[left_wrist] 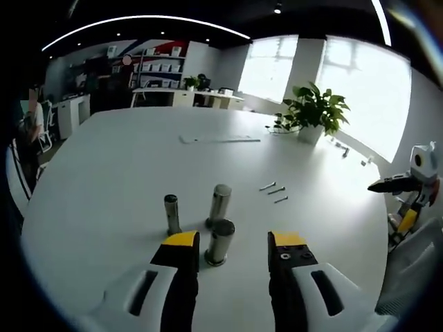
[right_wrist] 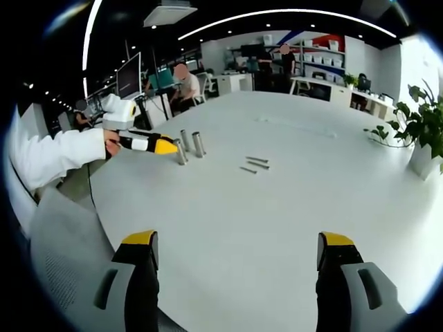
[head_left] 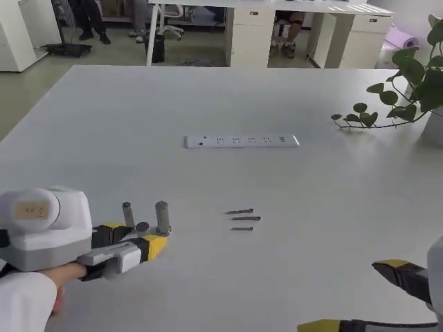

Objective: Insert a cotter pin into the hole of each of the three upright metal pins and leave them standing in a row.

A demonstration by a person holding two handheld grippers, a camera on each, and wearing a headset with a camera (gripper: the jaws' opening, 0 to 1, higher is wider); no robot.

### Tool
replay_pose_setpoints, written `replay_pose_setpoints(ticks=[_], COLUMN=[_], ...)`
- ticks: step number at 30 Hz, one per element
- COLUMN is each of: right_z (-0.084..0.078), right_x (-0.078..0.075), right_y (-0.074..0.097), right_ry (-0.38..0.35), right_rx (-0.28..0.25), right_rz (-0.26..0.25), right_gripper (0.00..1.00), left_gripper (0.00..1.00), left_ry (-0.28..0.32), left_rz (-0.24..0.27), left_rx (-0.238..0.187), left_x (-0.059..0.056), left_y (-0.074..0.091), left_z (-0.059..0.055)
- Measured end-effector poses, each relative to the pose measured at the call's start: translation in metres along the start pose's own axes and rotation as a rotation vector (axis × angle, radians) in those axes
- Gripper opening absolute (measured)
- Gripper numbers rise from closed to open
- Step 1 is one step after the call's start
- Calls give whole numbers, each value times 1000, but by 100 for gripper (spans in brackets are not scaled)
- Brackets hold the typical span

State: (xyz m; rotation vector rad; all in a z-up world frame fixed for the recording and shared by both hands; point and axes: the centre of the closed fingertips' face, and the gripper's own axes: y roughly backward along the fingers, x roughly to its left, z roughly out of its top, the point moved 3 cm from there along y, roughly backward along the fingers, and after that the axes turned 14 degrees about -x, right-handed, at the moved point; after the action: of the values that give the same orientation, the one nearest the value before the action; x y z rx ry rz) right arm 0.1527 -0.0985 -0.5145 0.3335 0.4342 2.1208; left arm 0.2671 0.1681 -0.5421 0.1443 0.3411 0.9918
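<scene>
An open office surrounds the work, with bright windows [left_wrist: 332,76], shelving [left_wrist: 149,69] and white desks [head_left: 277,8] beyond the far edge of a large pale-grey table [head_left: 311,228] with a smooth matte top. A white power strip [head_left: 241,141] lies flat near the middle of the table. A leafy potted plant [head_left: 408,83] stands to the right of the strip at the table's edge. The left gripper [left_wrist: 234,242] reaches in nearer the person than the strip and to its left, its jaws spread with one metal pin [left_wrist: 220,241] upright in the gap, not clamped. The right gripper [right_wrist: 239,252], nearer than the strip and to its right, is spread wide and holds nothing. Two more metal pins [left_wrist: 172,213] [left_wrist: 220,205] stand just past the first. Three cotter pins [head_left: 243,219] lie side by side between the strip and the person.
</scene>
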Motion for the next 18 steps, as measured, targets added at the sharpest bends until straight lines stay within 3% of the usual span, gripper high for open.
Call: replay_pose_setpoints(ticks=[2,9,11,13,18], right_z=[-1,-3,-4,-4,-5], right_x=[-1,-3,-2,-2,-1], right_y=[1,3,3,3,3], right_ry=[0,-9,-10,-9,-9], right_rx=[2,9,9,9,13], right_rz=[-5,-18,-19,-19,-14], right_gripper=[94,94,94,94,94], left_gripper=[35,29,28,26,22], left_ry=[-20,-3,-18,-71,-71], left_rz=[2,0,-7,1,14], left_rx=[15,11,32,47,48], left_x=[1,2,1,3,5], left_y=[-2,-9,-11,-11,-13], left_z=[-2,-5,-8,-10,-11])
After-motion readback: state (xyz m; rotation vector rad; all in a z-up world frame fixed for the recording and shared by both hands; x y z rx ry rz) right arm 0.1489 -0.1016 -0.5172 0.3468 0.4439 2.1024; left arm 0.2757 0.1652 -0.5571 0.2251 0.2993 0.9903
